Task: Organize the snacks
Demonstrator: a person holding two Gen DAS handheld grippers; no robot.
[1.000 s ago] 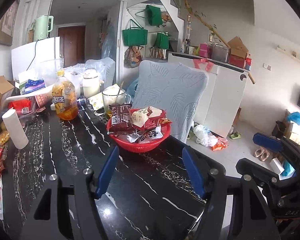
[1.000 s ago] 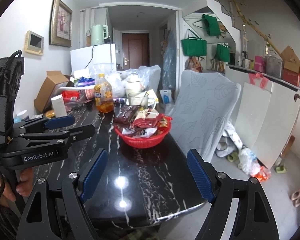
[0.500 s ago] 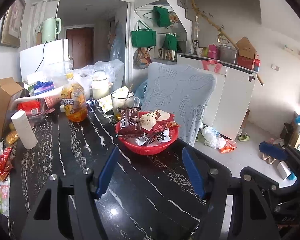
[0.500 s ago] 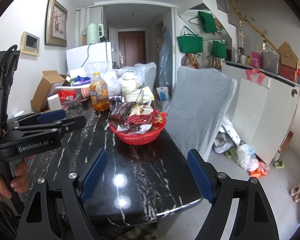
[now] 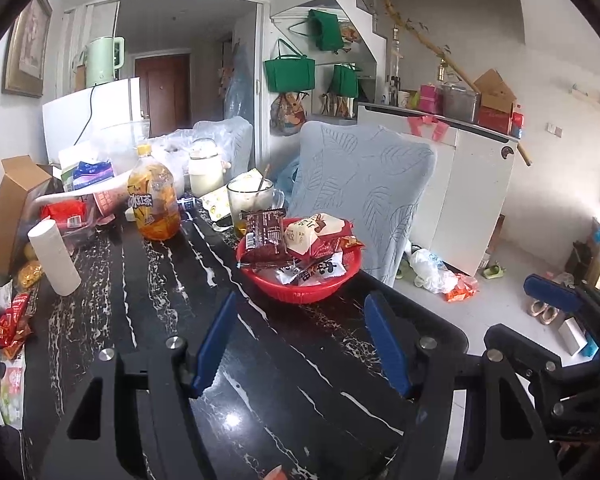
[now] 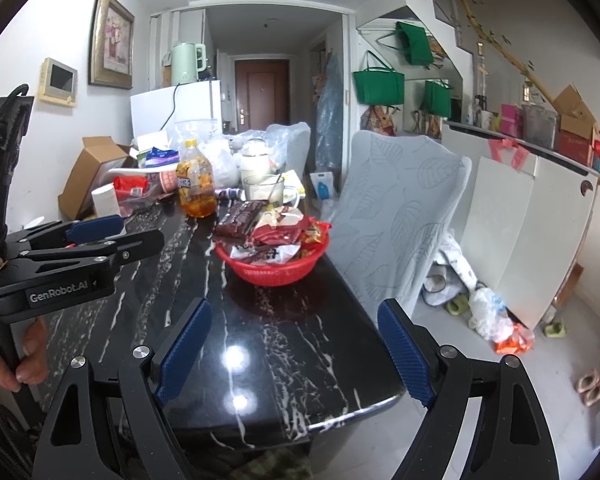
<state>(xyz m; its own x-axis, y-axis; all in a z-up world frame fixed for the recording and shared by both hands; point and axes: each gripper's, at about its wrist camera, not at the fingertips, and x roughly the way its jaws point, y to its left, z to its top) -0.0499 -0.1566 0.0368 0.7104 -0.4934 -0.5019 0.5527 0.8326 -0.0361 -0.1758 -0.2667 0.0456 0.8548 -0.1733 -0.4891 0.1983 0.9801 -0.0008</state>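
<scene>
On the black table (image 5: 148,320), red basket (image 5: 300,292) heaped with light, crinkly, slippery snack packets (image 5: 266,236); best pinched by an edge; left gripper (image 5: 300,344) spread and empty, right gripper (image 6: 296,348) opening on nothing

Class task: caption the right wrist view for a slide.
Right gripper, jaws opening and empty, faces a red basket of snacks on the black table.

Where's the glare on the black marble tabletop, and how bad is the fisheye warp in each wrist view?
Right wrist view: two bright ceiling-light reflections on the glossy black marble tabletop, short of the red plastic snack basket; the ceiling light itself blows out at the top edge. Left wrist view: one smaller glint near the bottom. Both views: dark corner vignette and bowed walls, sharp enough to read the wrappers.
</scene>
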